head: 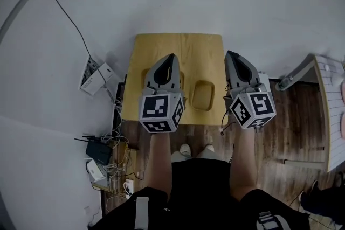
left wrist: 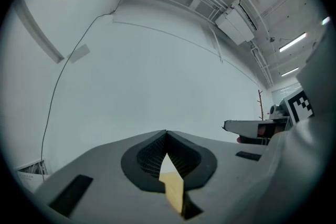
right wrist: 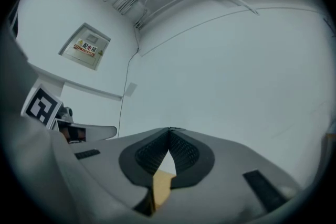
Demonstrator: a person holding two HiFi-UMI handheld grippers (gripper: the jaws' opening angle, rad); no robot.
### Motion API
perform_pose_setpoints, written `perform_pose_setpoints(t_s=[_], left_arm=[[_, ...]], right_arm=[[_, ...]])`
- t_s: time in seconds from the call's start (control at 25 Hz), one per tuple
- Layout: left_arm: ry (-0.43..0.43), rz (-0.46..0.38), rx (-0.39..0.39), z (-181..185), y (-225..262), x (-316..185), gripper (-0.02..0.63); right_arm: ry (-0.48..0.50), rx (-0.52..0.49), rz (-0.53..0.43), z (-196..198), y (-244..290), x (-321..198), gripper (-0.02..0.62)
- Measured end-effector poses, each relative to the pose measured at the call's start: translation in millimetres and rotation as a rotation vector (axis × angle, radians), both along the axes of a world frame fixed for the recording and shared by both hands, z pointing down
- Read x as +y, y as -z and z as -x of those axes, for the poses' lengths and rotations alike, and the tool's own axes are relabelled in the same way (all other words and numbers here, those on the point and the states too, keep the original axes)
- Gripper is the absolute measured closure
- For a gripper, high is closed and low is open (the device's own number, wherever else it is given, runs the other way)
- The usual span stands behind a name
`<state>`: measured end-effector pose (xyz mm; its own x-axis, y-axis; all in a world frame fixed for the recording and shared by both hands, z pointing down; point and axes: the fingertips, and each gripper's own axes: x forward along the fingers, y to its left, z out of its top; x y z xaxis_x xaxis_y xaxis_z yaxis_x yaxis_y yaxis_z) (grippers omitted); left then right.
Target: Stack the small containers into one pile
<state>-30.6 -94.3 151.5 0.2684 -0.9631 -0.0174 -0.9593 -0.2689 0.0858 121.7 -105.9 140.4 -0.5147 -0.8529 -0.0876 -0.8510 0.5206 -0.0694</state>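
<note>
A small tan container (head: 204,95) lies on the wooden table (head: 183,43), near its front edge. A second tan container (head: 144,74) shows partly from under my left gripper (head: 171,55), which hovers over the table's left half. My right gripper (head: 230,53) hangs over the table's right edge, right of the first container. In the left gripper view the left gripper (left wrist: 166,134) has its tips together with nothing between them. The right gripper view shows the same of the right gripper (right wrist: 169,129). Both point at a white wall.
A white box (head: 96,77), a black router (head: 98,151) and a tangle of cables lie on the floor left of the table. A white table (head: 330,110) stands at the right. The person's legs and shoes (head: 195,150) are just in front of the table.
</note>
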Motion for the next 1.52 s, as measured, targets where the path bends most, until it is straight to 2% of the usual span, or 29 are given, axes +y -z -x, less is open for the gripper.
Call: perform_pose_setpoints(t_s=[0.12, 0.2, 0.36, 0.52, 0.68, 1.12, 1.36, 1.52], left_arm=[[-0.013, -0.013, -0.006, -19, 13, -17, 0.603], [-0.015, -0.012, -0.011, -28, 17, -25, 0.603], [-0.004, 0.039, -0.025, -47, 5, -40, 0.603], [-0.007, 0.124, -0.035, -59, -29, -53, 0.603], [0.000, 0.178, -0.004, -59, -53, -64, 0.603], [-0.022, 0.369, -0.014, -69, -141, -62, 0.601], [0.005, 0.482, -0.023, -51, -194, -52, 0.601], [0.017, 0.523, -0.025, -46, -218, -46, 0.601]], right_arm=[[-0.019, -0.066, -0.014, -26, 15, -13, 0.594], [-0.007, -0.065, -0.011, -30, 16, -21, 0.594], [0.008, -0.048, 0.028, -42, 2, -31, 0.594], [-0.022, -0.030, 0.104, -61, -28, -47, 0.594], [-0.017, 0.000, 0.143, -62, -46, -55, 0.594], [-0.024, 0.011, 0.322, -59, -130, -57, 0.594], [-0.033, 0.005, 0.389, -63, -170, -45, 0.592], [-0.043, 0.013, 0.428, -67, -192, -40, 0.592]])
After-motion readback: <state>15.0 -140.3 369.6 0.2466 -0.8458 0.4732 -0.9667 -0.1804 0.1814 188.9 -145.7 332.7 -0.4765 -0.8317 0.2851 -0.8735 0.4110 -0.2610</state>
